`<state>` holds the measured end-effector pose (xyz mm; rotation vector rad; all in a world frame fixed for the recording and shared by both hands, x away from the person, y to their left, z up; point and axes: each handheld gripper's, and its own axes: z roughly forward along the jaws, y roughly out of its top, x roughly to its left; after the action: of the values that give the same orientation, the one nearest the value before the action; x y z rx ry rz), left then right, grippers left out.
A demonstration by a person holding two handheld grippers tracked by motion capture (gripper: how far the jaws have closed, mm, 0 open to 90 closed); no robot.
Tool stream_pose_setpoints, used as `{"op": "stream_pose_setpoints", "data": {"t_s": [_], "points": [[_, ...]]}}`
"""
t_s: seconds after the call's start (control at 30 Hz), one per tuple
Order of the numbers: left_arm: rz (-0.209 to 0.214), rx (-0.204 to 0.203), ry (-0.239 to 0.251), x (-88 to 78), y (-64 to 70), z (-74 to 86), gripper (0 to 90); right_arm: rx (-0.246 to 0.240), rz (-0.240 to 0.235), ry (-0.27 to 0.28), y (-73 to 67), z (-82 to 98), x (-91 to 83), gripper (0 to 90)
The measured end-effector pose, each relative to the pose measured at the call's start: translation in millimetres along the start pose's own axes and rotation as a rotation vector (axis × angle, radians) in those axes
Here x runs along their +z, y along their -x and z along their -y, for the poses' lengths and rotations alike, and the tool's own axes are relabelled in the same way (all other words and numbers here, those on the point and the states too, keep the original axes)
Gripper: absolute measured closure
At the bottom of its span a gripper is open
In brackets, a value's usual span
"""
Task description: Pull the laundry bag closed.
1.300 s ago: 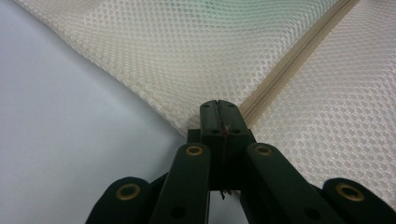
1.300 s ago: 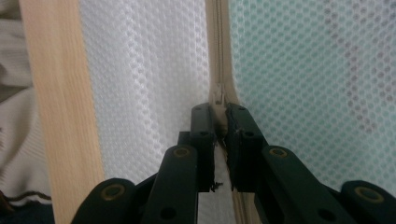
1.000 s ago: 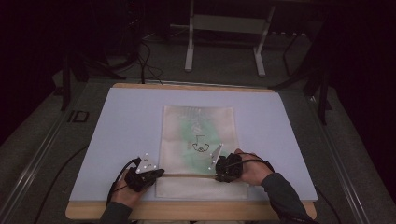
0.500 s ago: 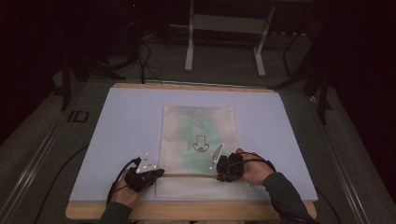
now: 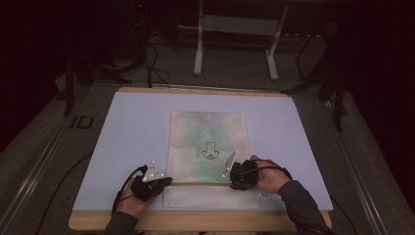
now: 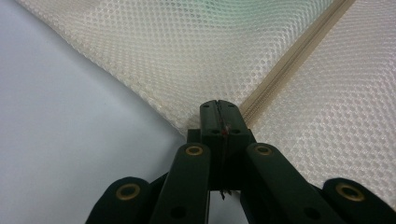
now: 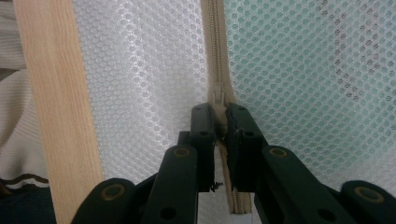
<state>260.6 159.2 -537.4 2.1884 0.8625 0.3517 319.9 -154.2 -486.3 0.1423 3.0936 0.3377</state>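
A cream mesh bag (image 5: 208, 142) lies flat in the middle of a pale mat (image 5: 122, 142) on the wooden table (image 5: 195, 221), with something green inside it. The left gripper (image 6: 218, 108) has its jaws pressed together on the bag's edge, at the end of the zipper (image 6: 299, 51). The right gripper (image 7: 219, 114) is clamped on the zipper pull (image 7: 218, 97), near the table edge.

A white mat (image 5: 137, 127) covers the wooden counter (image 5: 195, 91). A metal stand (image 5: 235, 29) rises beyond the fingers, cables (image 5: 151, 63) alongside.
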Motion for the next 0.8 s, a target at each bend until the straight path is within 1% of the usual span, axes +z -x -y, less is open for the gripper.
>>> {"op": "stream_pose_setpoints", "data": {"t_s": [0.17, 0.27, 0.37, 0.43, 0.6, 0.7, 0.73, 0.8], "points": [[0.000, 0.000, 0.000, 0.0, 0.0, 0.0, 89.7, 0.005, -0.004, 0.005, 0.8, 2.7, -1.4, 82.3], [0.000, 0.000, 0.001, 0.0, 0.0, 0.1, 89.7, 0.008, 0.001, -0.005, 1.2, 5.5, -2.8, 82.3], [-0.001, 0.000, 0.001, 0.0, 0.1, 0.1, 89.7, 0.018, -0.003, 0.014, 1.4, 8.6, -6.2, 82.3], [-0.001, 0.000, 0.001, 0.0, 0.2, 0.1, 89.7, 0.014, -0.003, 0.018, 1.6, 8.7, -7.6, 82.3], [0.001, 0.000, 0.001, 0.0, -0.1, 0.1, 89.7, 0.010, -0.004, 0.010, 1.7, 7.9, -7.7, 82.3], [0.001, 0.000, 0.001, 0.1, 0.0, 0.1, 89.7, 0.010, 0.007, -0.015, 1.7, 10.4, -7.6, 82.3], [0.001, 0.001, 0.001, 0.1, -0.1, 0.1, 89.8, 0.012, 0.003, -0.001, 1.8, 12.0, -8.8, 82.3], [0.001, 0.000, 0.001, 0.1, 0.0, 0.0, 89.7, 0.020, 0.001, 0.008, 1.0, 13.0, -10.5, 82.3]]}}
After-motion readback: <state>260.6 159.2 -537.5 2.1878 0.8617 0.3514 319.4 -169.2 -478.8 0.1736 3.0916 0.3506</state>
